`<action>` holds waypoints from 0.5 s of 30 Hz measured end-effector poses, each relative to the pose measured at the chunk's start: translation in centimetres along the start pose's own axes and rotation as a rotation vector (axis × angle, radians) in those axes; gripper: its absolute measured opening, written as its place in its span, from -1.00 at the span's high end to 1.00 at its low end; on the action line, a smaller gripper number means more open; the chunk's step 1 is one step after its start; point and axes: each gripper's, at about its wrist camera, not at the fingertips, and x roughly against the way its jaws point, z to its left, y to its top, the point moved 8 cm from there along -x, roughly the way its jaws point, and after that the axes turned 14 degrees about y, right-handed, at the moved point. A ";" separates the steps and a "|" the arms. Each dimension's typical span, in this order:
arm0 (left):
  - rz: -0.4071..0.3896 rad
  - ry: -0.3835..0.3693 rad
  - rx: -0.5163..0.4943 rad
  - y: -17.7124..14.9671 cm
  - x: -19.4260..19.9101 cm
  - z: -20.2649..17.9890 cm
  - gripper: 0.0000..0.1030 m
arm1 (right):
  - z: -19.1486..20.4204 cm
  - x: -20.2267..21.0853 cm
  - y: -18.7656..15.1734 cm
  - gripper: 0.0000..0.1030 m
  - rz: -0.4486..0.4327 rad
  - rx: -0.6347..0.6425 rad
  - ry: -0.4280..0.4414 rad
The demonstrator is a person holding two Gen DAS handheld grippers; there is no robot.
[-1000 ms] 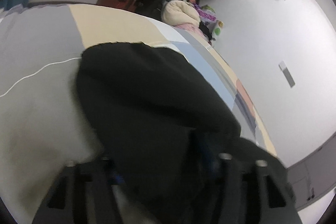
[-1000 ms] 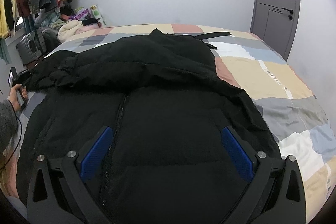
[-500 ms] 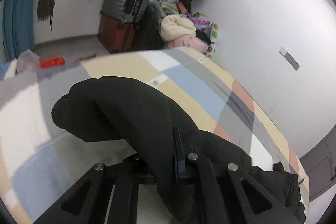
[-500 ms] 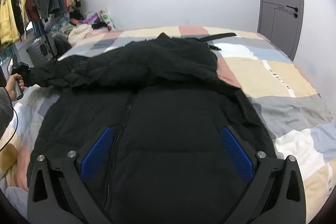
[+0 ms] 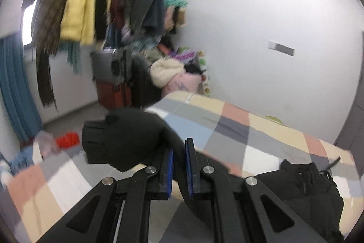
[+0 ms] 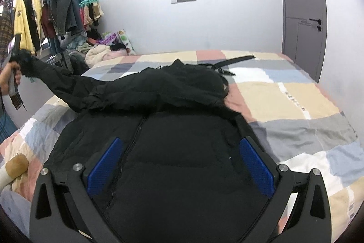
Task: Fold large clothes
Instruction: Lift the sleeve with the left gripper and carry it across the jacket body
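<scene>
Off the left edge of the bed (image 6: 295, 97), my left gripper (image 5: 178, 165) is clamped on the cuff end of the jacket's sleeve (image 5: 118, 140), its blue pads (image 5: 189, 165) pinching the dark fabric with the cuff flopping past the fingertips. I hold it lifted clear of the patchwork bedspread so the sleeve pulls out straight from the shoulder instead of lying bunched, which I judge is the set-up for folding it across the body. From the right wrist view the sleeve runs taut from my left hand (image 6: 10, 74) down to the black puffer jacket (image 6: 182, 147), which lies front up in the middle of the bed, zip running toward me and the hood (image 6: 193, 76) toward the far edge. My right gripper (image 6: 179, 169) hovers over the jacket's lower front with its jaws spread wide and nothing between them, placed there, I think, to pin or steady the body while the sleeve comes over. A black strap (image 6: 234, 59) lies on the bedspread near the far edge, just beyond the hood. Next I would need to carry the sleeve inward without dragging the jacket sideways.
</scene>
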 end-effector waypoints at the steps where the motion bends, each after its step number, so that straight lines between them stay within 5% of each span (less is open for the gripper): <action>1: -0.041 -0.005 -0.017 1.0 2.0 -1.2 0.94 | -0.2 0.2 0.0 -0.99 -0.005 -0.001 0.006; 5: -0.115 -0.055 -0.082 3.3 7.2 -5.7 1.00 | -0.8 0.5 -0.1 -0.99 -0.014 -0.020 0.038; 10: -0.046 -0.196 -0.012 2.3 9.4 -9.0 1.00 | -1.6 0.2 -0.9 -0.99 0.002 -0.029 0.051; 15: 0.044 -0.256 0.017 -1.9 7.1 -8.9 1.00 | -2.2 -0.3 -1.7 -0.99 0.022 -0.069 0.077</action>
